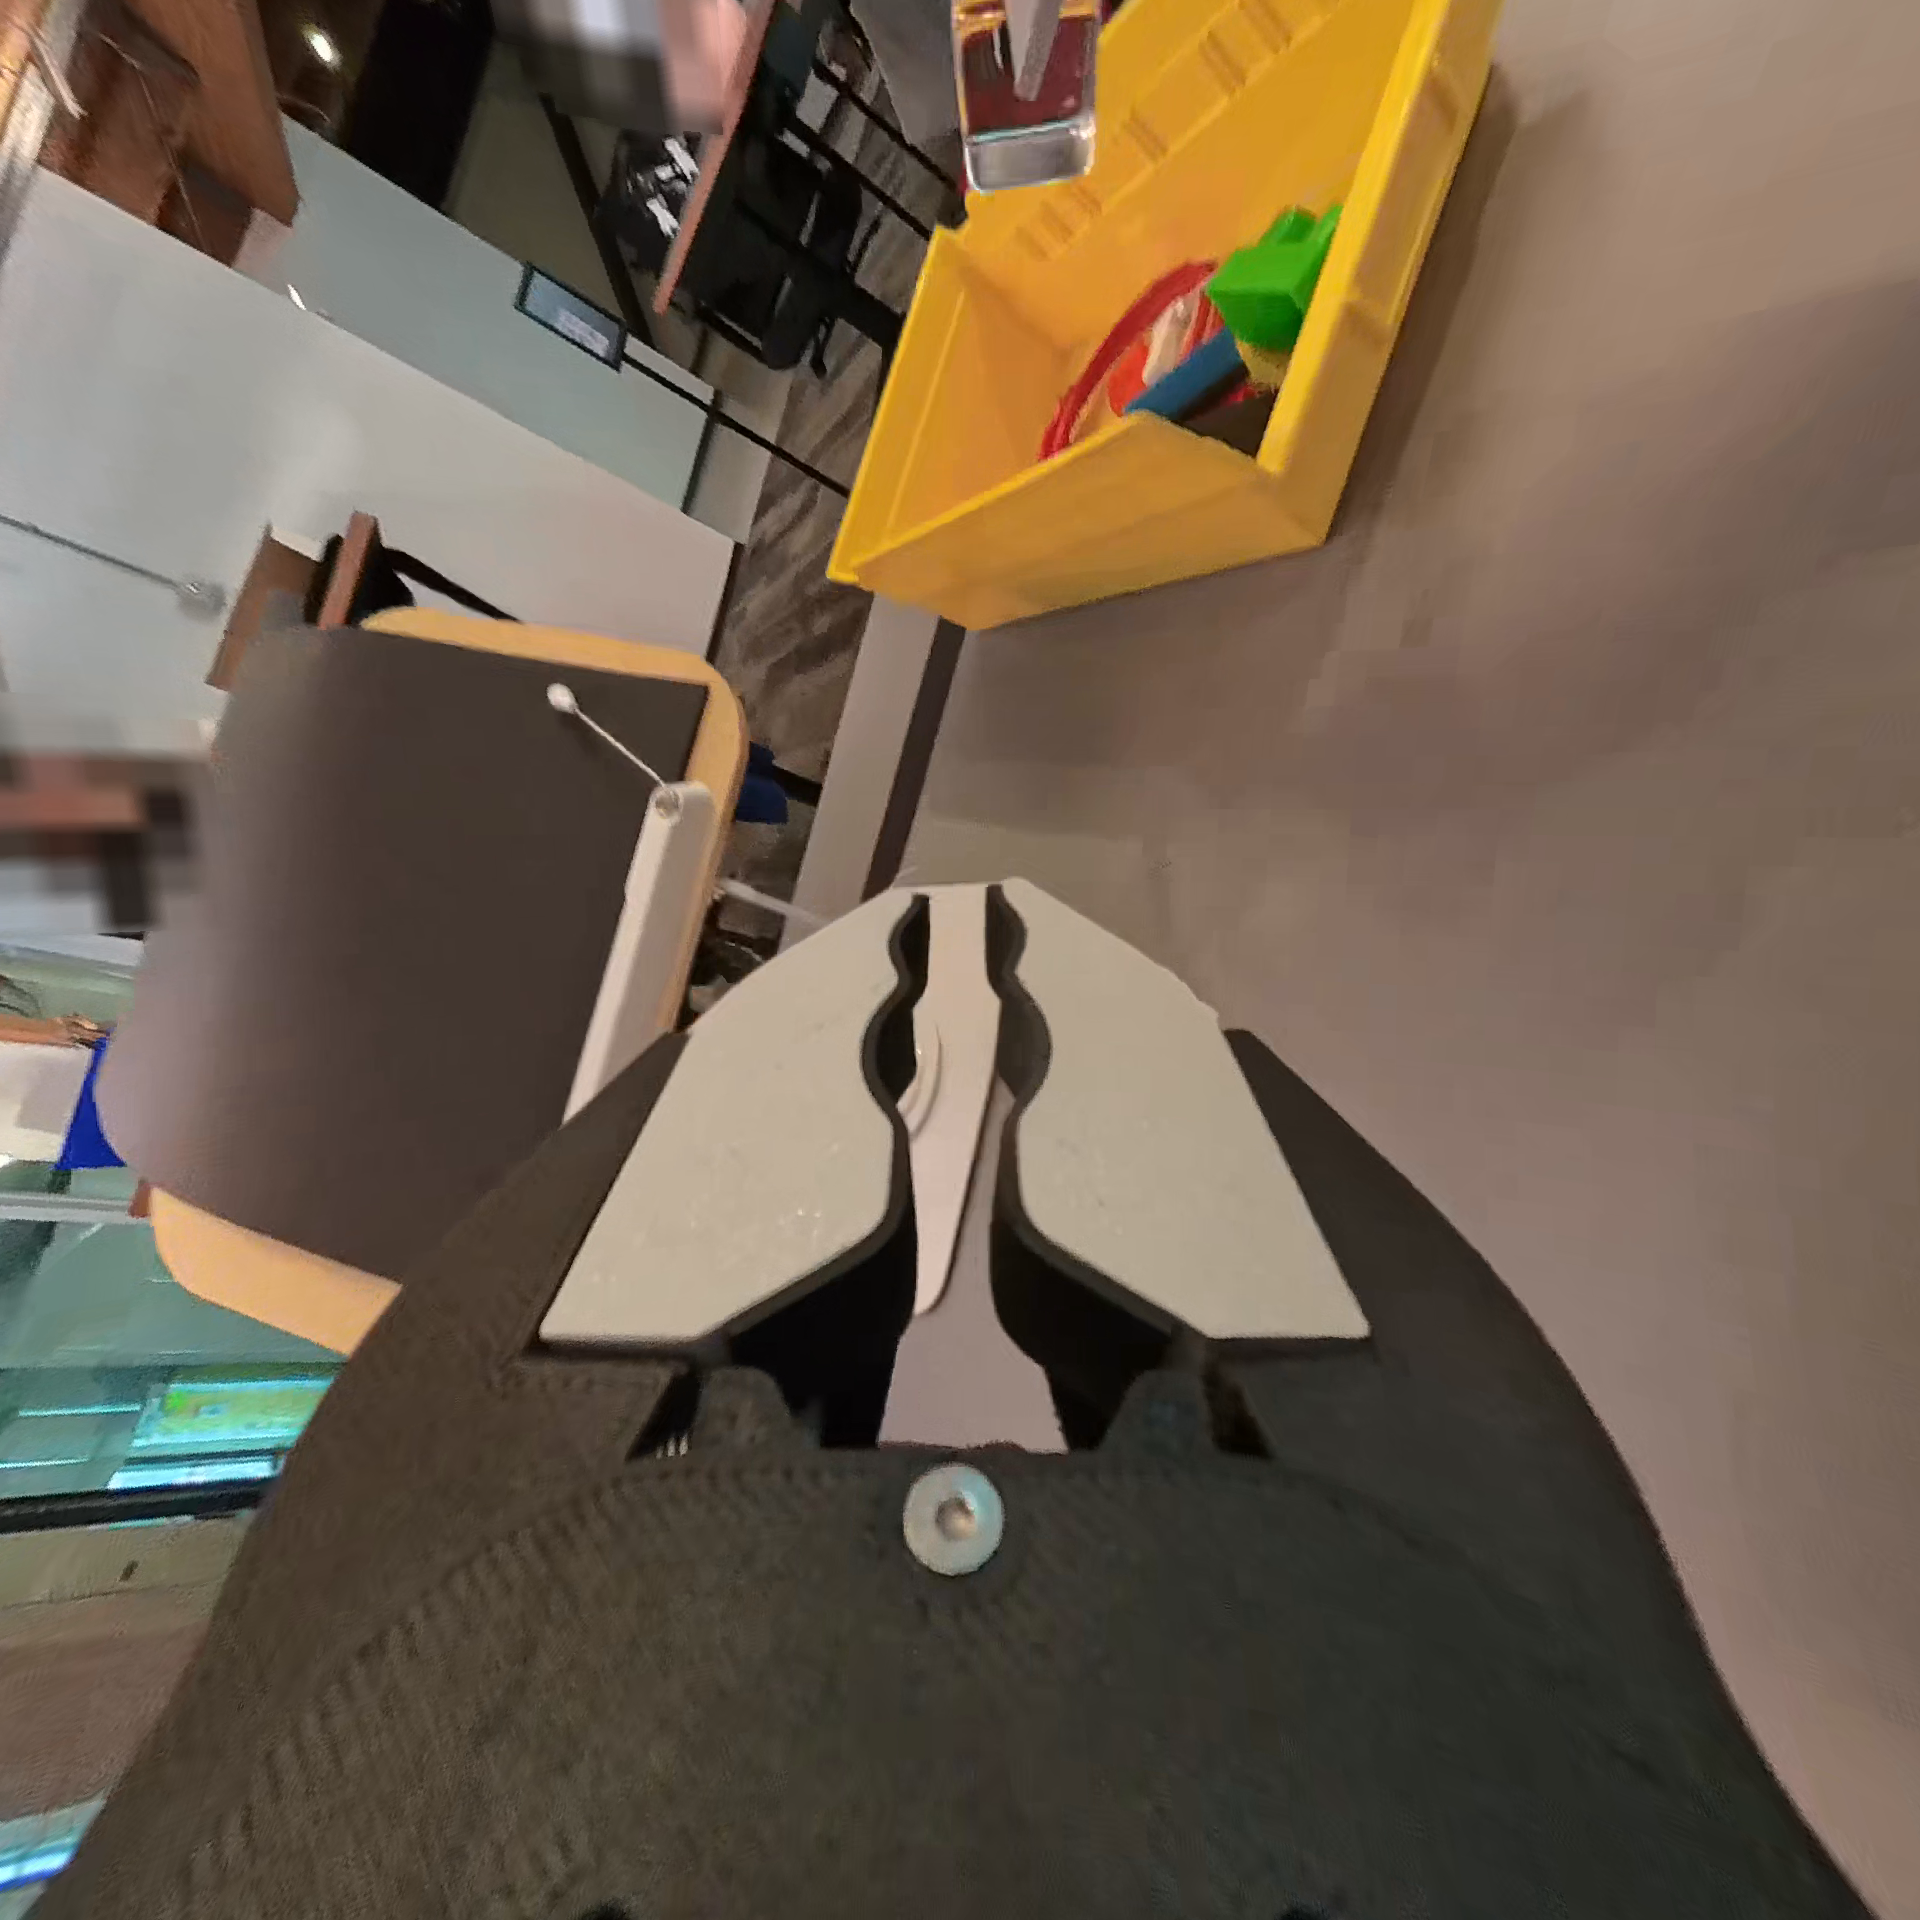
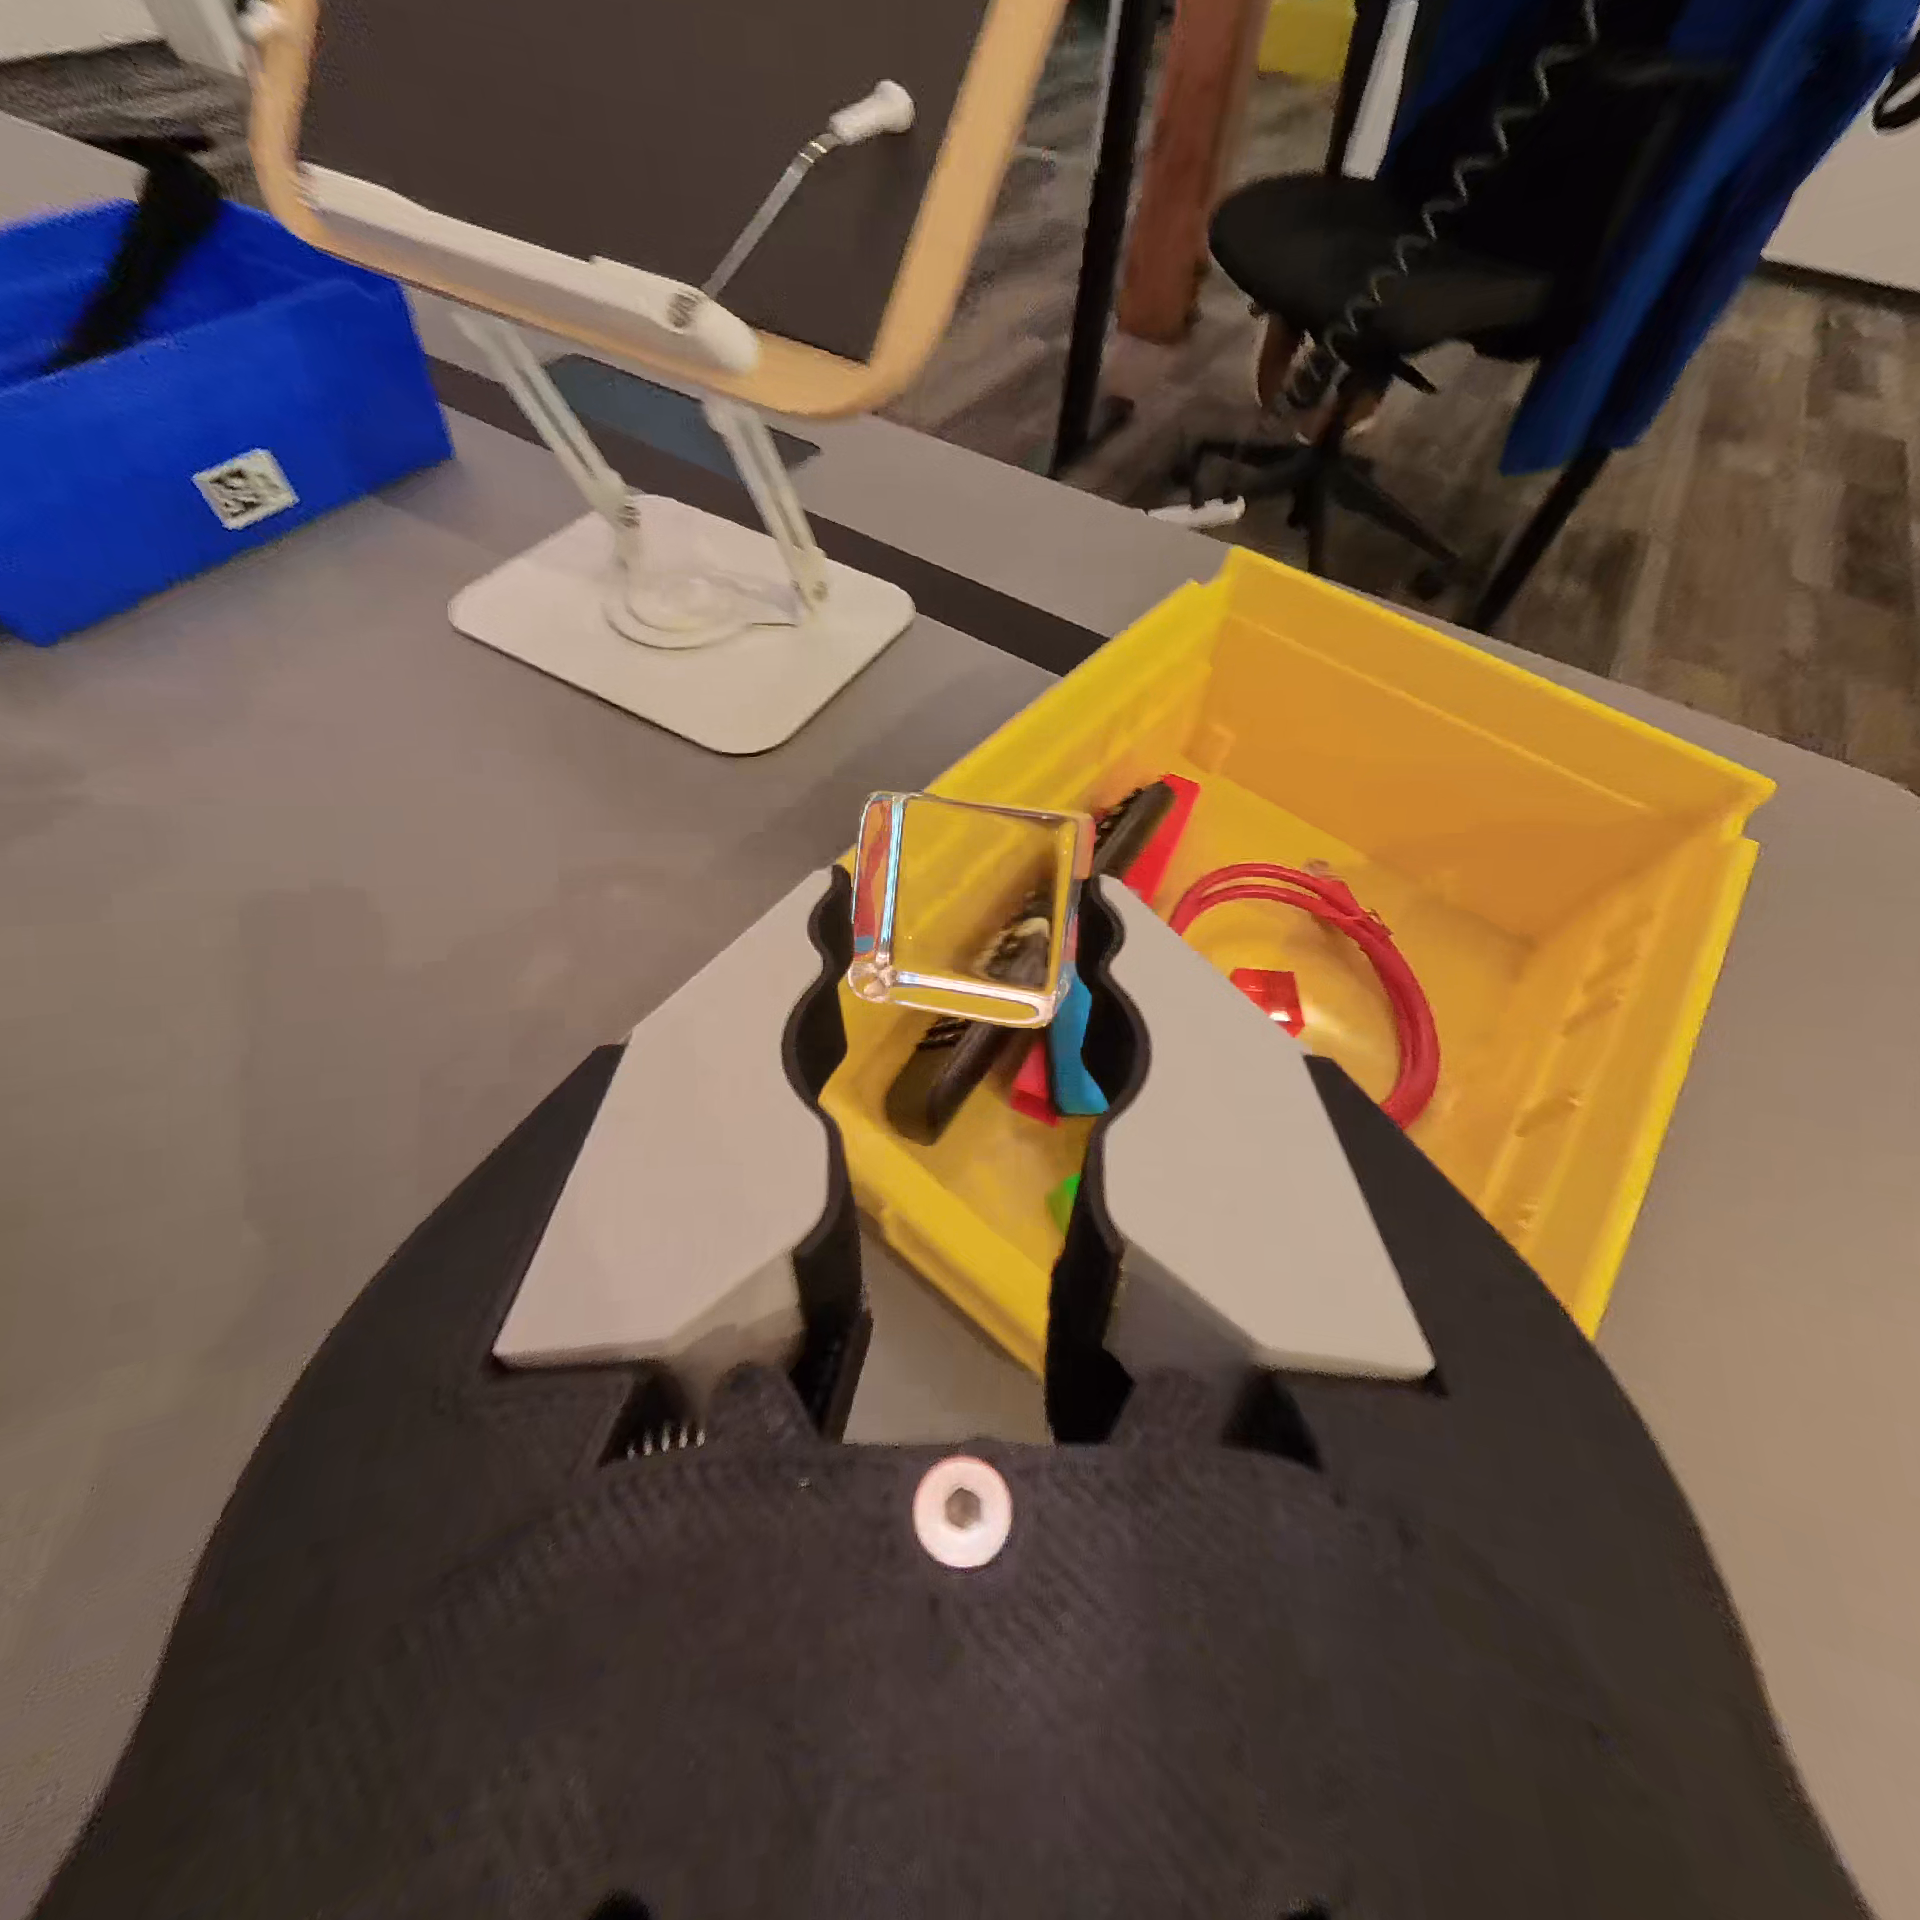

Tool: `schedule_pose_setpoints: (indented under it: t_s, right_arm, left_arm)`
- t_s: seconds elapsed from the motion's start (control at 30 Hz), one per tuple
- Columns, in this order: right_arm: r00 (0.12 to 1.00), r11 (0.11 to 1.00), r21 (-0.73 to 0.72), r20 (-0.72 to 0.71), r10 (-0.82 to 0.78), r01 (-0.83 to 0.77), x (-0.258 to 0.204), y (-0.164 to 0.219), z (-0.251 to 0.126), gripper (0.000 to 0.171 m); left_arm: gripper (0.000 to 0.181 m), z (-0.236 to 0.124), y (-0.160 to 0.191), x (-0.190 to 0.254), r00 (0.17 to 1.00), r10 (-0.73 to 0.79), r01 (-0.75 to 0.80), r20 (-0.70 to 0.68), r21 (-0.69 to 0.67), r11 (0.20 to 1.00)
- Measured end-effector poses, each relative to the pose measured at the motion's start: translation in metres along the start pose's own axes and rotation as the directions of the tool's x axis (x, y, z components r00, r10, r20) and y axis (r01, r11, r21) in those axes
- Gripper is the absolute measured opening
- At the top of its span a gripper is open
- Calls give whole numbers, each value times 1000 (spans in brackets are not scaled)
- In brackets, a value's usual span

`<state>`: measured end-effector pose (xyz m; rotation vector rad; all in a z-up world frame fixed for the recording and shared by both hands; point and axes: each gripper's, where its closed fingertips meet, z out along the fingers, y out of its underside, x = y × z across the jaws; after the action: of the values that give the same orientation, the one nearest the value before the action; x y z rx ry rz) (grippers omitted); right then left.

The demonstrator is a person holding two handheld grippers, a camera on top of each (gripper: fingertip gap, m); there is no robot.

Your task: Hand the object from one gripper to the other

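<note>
My right tool (image 2: 961,914) has its two grey fingers (image 2: 727,1091) closed on a clear glass cube (image 2: 961,909), pinched at the very tips and tilted on one corner, so the grip looks slight to me. The cube hangs in the air over the near wall of the yellow bin (image 2: 1621,1091), which sits on the grey counter (image 2: 312,935) near its far edge; in the bin I can make out a red cable (image 2: 1382,966), a black stick-like thing (image 2: 951,1070) and some small coloured pieces. Beyond it a board on a white stand (image 2: 686,634) and a blue bin (image 2: 208,457) sit toward the far left corner of the counter. My left tool (image 1: 951,935) is drawn nearly shut, only a narrow slot showing between the fingers, and I see nothing gripped in it; the pale strip in the gap seems to be the stand behind it. In the left wrist view the cube shows at the top edge, well apart from that tool. I judge the handover has not begun: the cube is lifted, waiting. Next I would spread the left tool wider than the cube, bring it across, and close on the two free faces before the right lets go.
</note>
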<state>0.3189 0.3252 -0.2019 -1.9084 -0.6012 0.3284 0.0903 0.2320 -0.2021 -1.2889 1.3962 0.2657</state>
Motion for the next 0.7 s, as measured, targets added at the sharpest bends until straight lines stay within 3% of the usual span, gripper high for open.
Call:
schedule_pose_setpoints:
  t_s: [0.37,0.7]
  right_arm:
    - [991,959,-267,-112,67,-95,90,29,118,41]
    - [983,886,-437,-161,92,-154,139,63,189,41]
  left_arm:
    - [21,-21,83,14,993,-97,87,-61,-149,985]
    - [27,-58,158,-9,983,-178,182,38,-270,946]
